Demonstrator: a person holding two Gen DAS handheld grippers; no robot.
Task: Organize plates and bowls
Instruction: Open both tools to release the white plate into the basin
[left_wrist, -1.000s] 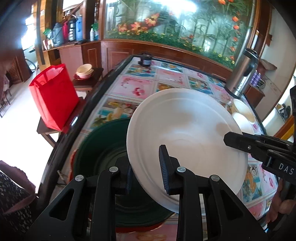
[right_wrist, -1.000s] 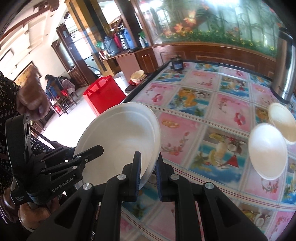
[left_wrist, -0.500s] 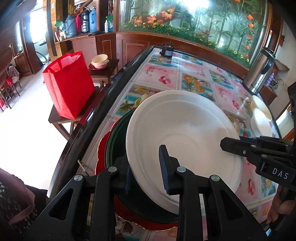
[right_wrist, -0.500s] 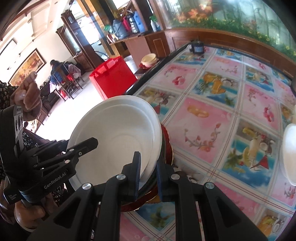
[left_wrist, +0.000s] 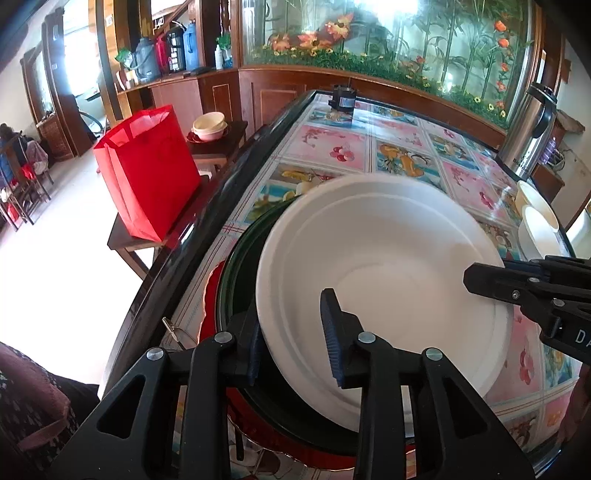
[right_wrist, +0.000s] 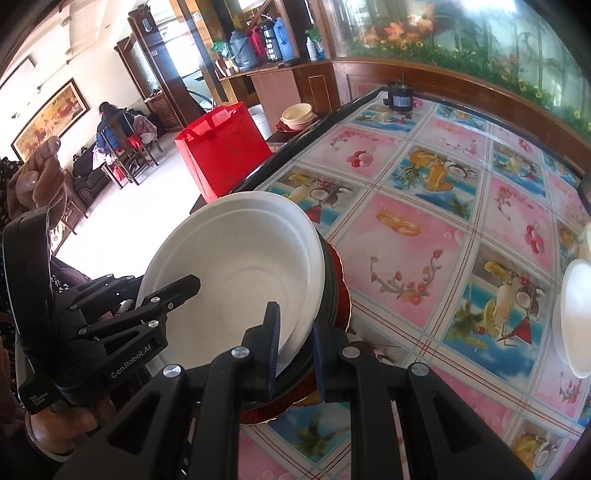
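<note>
A large white plate (left_wrist: 384, 266) is held from both sides, low over a dark green plate (left_wrist: 240, 258) that lies on a red plate (left_wrist: 212, 291). My left gripper (left_wrist: 295, 332) straddles its near rim with a visible gap between the fingers. My right gripper (right_wrist: 295, 339) is shut on the opposite rim; it shows at the right in the left wrist view (left_wrist: 517, 291). In the right wrist view the white plate (right_wrist: 236, 266) sits tilted on the green and red stack (right_wrist: 338, 284). Two white bowls (left_wrist: 535, 221) stand at the table's far right.
The table (right_wrist: 443, 229) has a fruit-patterned cloth. A steel thermos (left_wrist: 528, 129) stands at the far right, a small dark jar (left_wrist: 343, 99) at the far end. A red bag (left_wrist: 151, 170) and stacked bowls (left_wrist: 208, 125) sit on stools left of the table.
Both grippers have carried the white plate down and toward the table's near left edge, onto the green and red plates. The left fingers have spread a little.
</note>
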